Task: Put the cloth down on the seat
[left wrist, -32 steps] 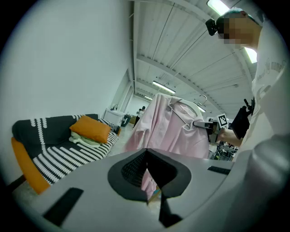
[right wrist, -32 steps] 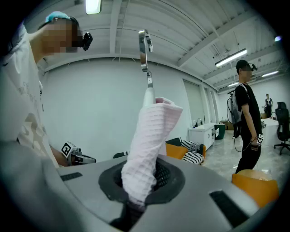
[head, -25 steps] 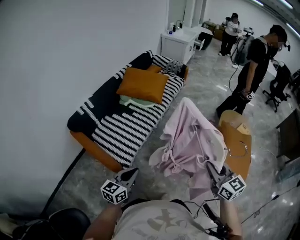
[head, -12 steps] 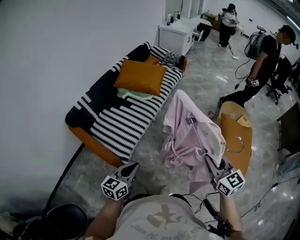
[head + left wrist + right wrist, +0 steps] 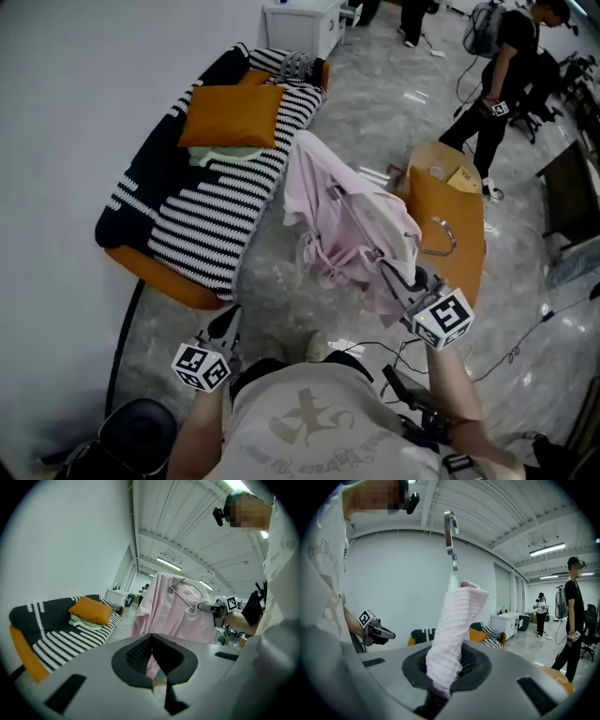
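The right claw (image 5: 389,275) has carried the pink cloth (image 5: 339,211) closer to the striped sofa (image 5: 211,202). The claw is clamped on a fold of the cloth, which hangs in the air just right of the sofa seat, not on it. The left claw (image 5: 226,325), near left, is closed and empty.

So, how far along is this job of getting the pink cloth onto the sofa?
Done: the pink cloth is picked up, pinched in the right gripper and hanging clear of the floor.
In hand: it is being carried and hangs beside the striped sofa, not touching the seat.
Left: bring it over the seat, lower it and let go. The left gripper holds nothing.
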Available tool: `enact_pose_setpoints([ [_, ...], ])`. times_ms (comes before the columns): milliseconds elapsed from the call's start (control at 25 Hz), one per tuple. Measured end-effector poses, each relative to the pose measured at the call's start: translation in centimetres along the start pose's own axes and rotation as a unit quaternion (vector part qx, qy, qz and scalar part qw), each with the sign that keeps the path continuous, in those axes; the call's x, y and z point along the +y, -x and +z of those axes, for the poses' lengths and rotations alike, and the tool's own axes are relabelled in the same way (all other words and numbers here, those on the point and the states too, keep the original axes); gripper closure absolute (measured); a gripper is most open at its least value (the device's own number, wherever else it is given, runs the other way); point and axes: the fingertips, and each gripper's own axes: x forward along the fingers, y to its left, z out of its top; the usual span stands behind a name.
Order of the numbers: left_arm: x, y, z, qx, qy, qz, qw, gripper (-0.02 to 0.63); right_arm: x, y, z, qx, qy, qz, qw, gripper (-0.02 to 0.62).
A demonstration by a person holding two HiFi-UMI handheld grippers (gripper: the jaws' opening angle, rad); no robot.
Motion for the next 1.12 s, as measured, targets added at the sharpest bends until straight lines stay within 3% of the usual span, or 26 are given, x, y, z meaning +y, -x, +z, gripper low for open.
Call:
enact_pose_setpoints([
  [240, 0.4, -1.0, -1.6, -0.010, 0.006, 0.018, 0.9998, 0.595, -0.7, -0.3, -0.5, -0.003, 0.020, 0.012, 1.000, 0.561],
  [520, -0.3, -0.7, -0.2, -0.038, -0.007, 0.031, 0.9988, 0.595, -1.7, -0.4, 0.7, -0.015, 0.043, 0.022, 0.999, 0.561],
  [880, -0.1, -0.3, -5.2, -0.017, 0.020, 0.036, 0.9990, 0.595, -1.9, -0.7, -0.5, -0.003, 0.046, 0.020, 0.999, 0.561],
  [960, 0.7, -0.9, -4.3, -0.016, 0.017, 0.029, 0.9993, 0.595, -2.3, -1.6, 0.4, -0.003, 0.050, 0.015, 0.999, 0.561],
  [1120, 6.4, -3.4, 0.4, -0.011, 0.021, 0.024, 0.9994, 0.595, -3.8, -7.6, 4.2, -0.004, 0.047, 0.018, 0.999, 0.561],
])
